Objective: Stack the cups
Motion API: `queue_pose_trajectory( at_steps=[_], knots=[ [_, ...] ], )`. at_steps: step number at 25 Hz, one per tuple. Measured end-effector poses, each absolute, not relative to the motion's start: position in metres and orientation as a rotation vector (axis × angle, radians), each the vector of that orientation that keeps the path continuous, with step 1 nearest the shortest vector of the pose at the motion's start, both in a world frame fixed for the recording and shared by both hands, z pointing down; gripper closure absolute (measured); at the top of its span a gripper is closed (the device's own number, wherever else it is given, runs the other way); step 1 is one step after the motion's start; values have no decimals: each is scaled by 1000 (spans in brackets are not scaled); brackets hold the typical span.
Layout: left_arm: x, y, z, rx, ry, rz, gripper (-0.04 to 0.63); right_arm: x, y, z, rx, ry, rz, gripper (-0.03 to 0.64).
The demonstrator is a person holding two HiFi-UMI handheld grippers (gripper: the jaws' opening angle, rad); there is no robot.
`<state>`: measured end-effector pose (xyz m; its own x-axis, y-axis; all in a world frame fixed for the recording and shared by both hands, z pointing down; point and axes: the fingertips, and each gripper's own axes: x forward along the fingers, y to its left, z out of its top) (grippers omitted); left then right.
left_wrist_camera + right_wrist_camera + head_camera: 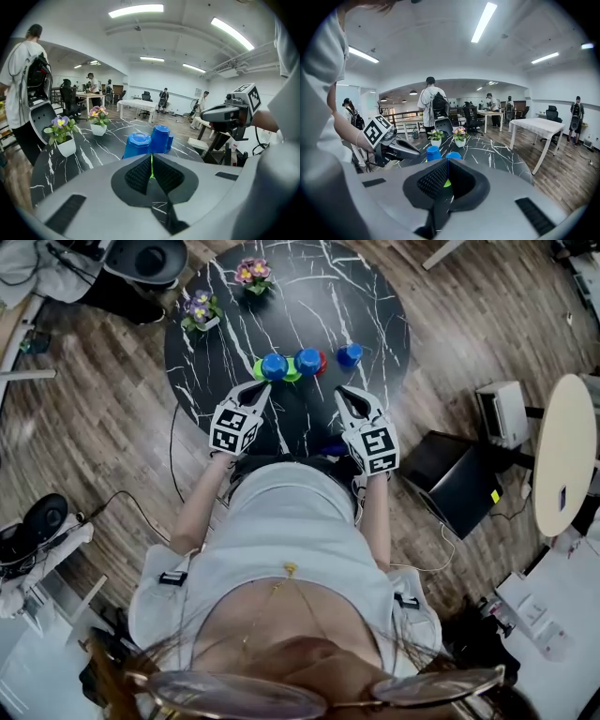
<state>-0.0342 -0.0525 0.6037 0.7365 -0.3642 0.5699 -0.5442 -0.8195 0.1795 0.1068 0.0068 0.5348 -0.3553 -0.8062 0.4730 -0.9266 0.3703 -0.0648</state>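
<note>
The left hand-held gripper [255,388] and the right hand-held gripper [345,393] are both closed and empty. Three upturned blue cups [307,360] stand in a row just beyond them, mid-bench [375,310].

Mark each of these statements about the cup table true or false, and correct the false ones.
1. Three blue cups stand in a row on the table. True.
2. The left tongs are open around a cup. False: they are shut and hold nothing, short of the cups.
3. The table is square and white. False: it is round and black with white veins.
4. Two flowerpots stand on the table beyond the cups. True.
5. The right tongs are shut and empty. True.
</note>
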Motion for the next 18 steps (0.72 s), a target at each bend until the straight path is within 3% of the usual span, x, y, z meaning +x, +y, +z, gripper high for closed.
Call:
queue_pose_trajectory(
  at_steps=[18],
  knots=[
    [7,-22,600,2591,-678,730,565,142,-8,554,1449,-2268,464,597]
  ],
)
